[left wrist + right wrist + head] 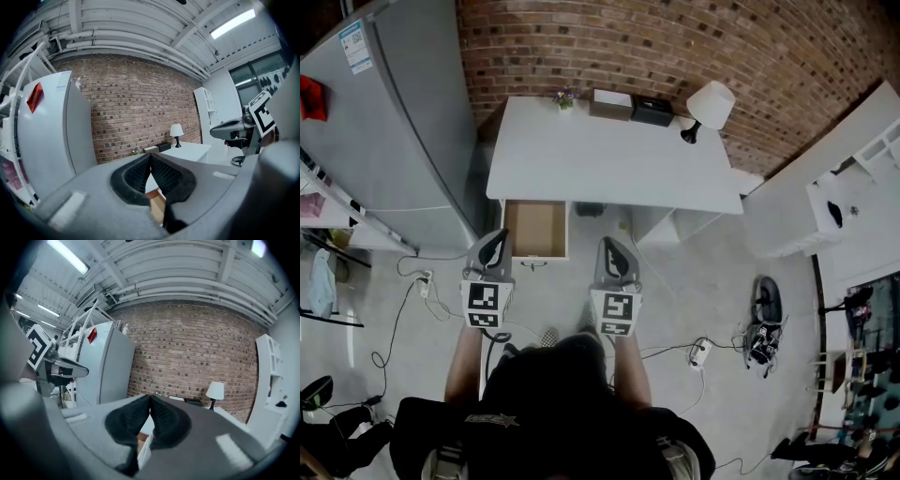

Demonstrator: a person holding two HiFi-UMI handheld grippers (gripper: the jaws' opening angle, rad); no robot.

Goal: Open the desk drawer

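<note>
The white desk (609,159) stands against the brick wall. Its left drawer (535,230) is pulled out toward me, showing a bare brown bottom. My left gripper (492,246) hovers just left of the drawer's front corner, jaws shut with nothing between them. My right gripper (615,257) is to the right of the drawer, apart from it, also shut and holding nothing. In the left gripper view the gripper (150,161) has its tips touching, with the drawer (157,206) showing below. In the right gripper view the gripper (149,404) is closed tip to tip.
A grey fridge (403,122) stands left of the desk. On the desk's far edge are a small plant (565,97), two boxes (631,106) and a white lamp (709,106). Cables and power strips (701,352) lie on the floor. White shelving (862,178) is at right.
</note>
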